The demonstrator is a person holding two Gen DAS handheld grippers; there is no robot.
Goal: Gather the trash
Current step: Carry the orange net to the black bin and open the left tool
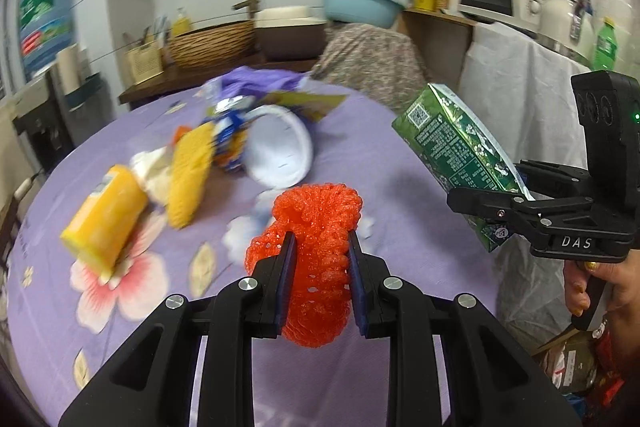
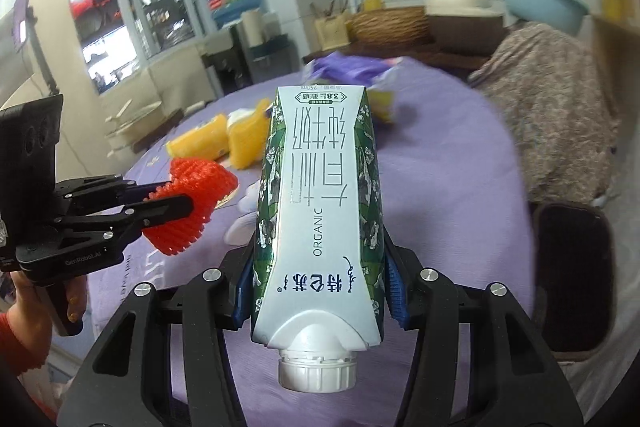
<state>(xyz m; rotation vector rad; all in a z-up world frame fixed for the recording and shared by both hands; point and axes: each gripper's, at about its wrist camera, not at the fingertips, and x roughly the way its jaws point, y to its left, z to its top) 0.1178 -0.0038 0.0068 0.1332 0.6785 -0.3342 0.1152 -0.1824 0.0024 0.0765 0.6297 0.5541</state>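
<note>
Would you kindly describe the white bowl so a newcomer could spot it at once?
On the purple floral tablecloth, look in the litter pile beyond the left gripper. The white paper bowl lies tipped on its side, right of the yellow wrappers; it is the only round, plain white thing there.

Even, bright indoor light; window (image 2: 120,19) adds daylight at left. Shadows soft. Motion blur smears the trash pile (image 1: 224,155) and background. Strong fisheye bending and dark vignette at corners. Near objects sharp.
</note>
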